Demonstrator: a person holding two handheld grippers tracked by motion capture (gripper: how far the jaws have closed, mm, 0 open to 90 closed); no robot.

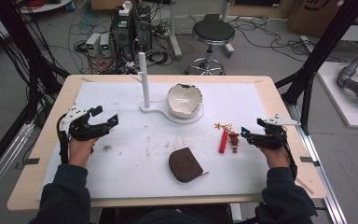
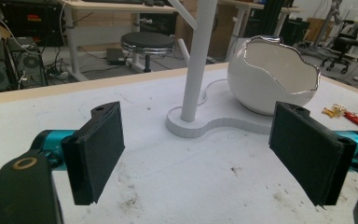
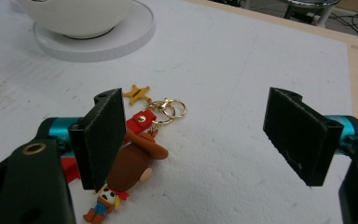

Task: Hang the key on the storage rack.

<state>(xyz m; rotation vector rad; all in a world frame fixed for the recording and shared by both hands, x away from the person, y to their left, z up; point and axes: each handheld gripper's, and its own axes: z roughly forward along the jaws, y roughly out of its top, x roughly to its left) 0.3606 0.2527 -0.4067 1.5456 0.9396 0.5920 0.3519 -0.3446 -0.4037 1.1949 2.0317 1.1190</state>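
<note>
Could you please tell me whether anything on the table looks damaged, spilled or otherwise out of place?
Nothing looks broken or spilled. The white eggshell-shaped ceramic bowl has a jagged silver rim, but it is evenly edged, so it looks like design rather than damage. The white foam table cover carries scattered dark smudges and crumbs near its middle and left, which looks like wear.

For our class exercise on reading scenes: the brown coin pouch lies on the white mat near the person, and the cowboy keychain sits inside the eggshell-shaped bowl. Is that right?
Not quite. The brown coin pouch does lie on the white mat near the person, but the cowboy keychain lies on the mat too, just ahead of the right tongs, apart from the eggshell-shaped bowl. The high view shows it.
</note>
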